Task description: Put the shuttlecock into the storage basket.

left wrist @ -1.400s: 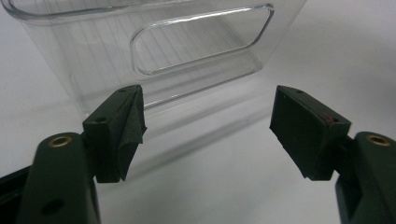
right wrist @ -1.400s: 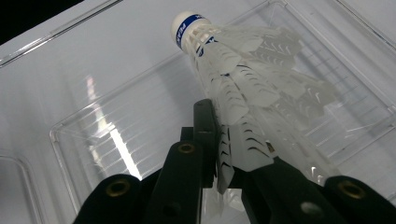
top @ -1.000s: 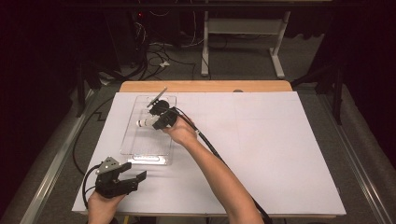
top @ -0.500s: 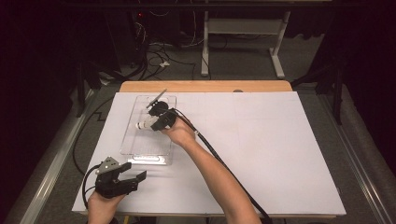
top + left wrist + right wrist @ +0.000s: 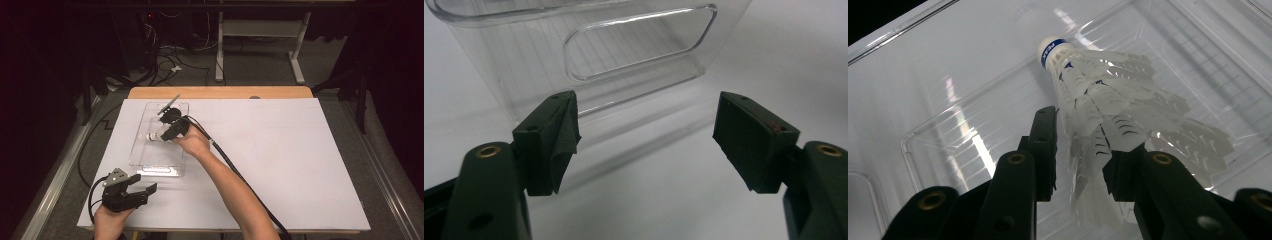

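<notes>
1. Release in hand, by the look of it. High view first: right gripper (image 5: 167, 131) out over the far half of the clear bin (image 5: 145, 160), toward the far-left corner of the table (image 5: 300, 165), tipped down at the shuttlecock (image 5: 152, 136) inside.
2. Same view, near-left corner: left gripper (image 5: 145, 192) parked just short of the bin's near end, spread wide, carrying nothing.
3. Over to the left gripper view: both black pads (image 5: 751, 142) far apart, bare white table between them, the bin's near wall (image 5: 524, 65) with its handle cut-out straight ahead and not touched.
4. Now the right gripper view: shuttlecock (image 5: 1108, 100) on its side on the ribbed bin floor (image 5: 948, 100), white cork with the blue band (image 5: 1050, 47) pointing away, feather skirt running back between the jaws. Jaws just been opening, now at a narrow gap; a sliver of daylight beside one pad, feathers brushing or just beside the other, hard to call. No squeeze on the skirt to be seen.
5. Verdict: drop looks as good as done, shuttlecock resting on the floor of the bin's far half.
6. Next up, probably: open a touch wider, then lift straight back along the skirt, steering clear of snagging feathers and of the bin's walls.
</notes>
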